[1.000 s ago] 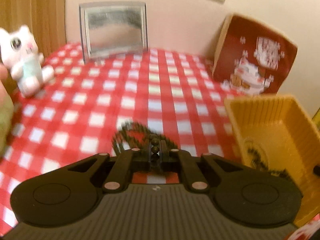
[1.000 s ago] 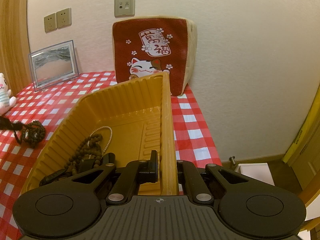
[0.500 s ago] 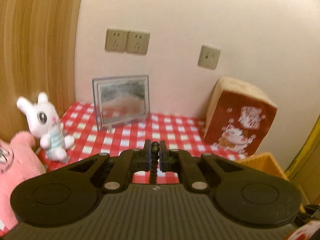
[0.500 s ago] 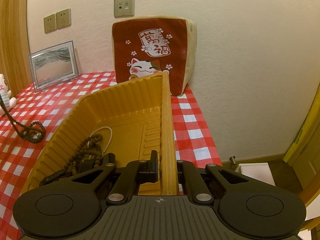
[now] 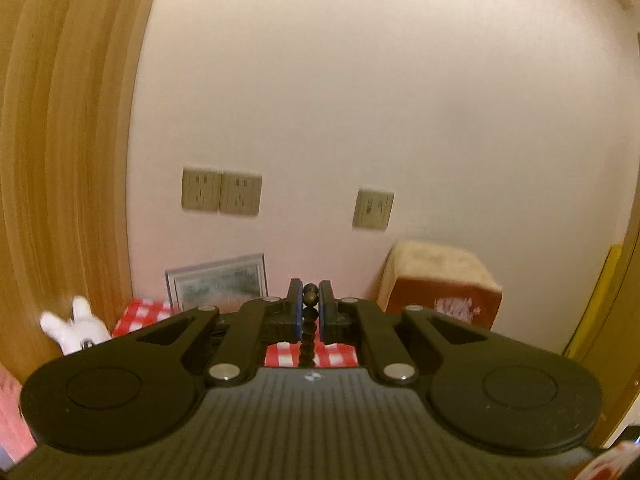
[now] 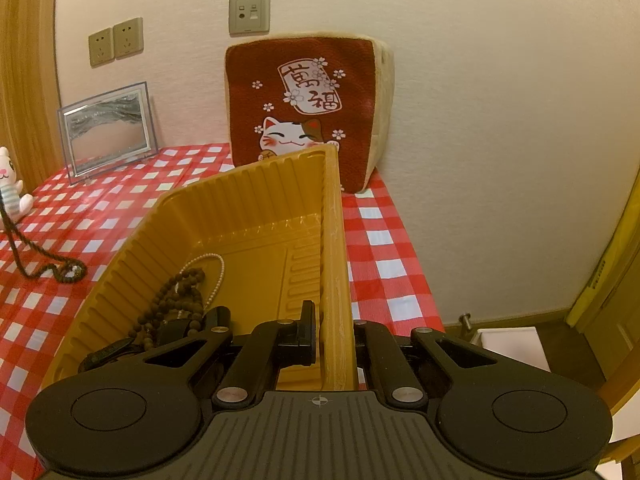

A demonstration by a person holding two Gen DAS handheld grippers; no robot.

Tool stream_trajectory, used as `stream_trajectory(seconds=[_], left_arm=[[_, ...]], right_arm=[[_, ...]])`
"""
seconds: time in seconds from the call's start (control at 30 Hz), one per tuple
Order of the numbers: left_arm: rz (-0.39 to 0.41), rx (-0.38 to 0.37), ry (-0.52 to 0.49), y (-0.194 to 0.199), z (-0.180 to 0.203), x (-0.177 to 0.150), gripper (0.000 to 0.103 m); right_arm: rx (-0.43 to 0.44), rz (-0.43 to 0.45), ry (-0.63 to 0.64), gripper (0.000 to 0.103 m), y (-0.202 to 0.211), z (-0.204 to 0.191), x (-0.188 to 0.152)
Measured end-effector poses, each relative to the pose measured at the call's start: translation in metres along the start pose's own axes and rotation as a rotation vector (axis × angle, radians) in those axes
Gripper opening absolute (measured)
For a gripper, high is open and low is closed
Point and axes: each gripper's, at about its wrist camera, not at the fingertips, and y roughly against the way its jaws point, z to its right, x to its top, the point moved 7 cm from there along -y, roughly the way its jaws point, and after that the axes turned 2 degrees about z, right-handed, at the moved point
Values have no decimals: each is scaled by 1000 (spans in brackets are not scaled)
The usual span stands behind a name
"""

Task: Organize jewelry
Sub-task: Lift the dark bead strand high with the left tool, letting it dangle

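Yellow tray (image 6: 240, 200) holding bead strands (image 6: 176, 300), right tool (image 6: 334, 336) pinching its wall, left tool (image 5: 310, 314) pinching dark beads (image 5: 308, 336).

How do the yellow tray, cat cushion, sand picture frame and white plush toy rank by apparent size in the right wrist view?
1. yellow tray, though nearest the camera
2. cat cushion
3. sand picture frame
4. white plush toy, partly cut off at the edge

Pale wall (image 6: 480, 120) with 3 outlets (warm light), wood panel (image 5: 60, 160) at left.
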Motion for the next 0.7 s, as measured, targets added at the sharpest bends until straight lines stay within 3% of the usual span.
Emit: stream_trajectory(seconds=[0.3, 0.7], left_arm=[[114, -29, -35, 37, 4, 59, 6], [152, -72, -48, 71, 20, 94, 6]], right_arm=[[2, 3, 0, 5, 0, -1, 1], [7, 13, 1, 5, 4, -1, 2]])
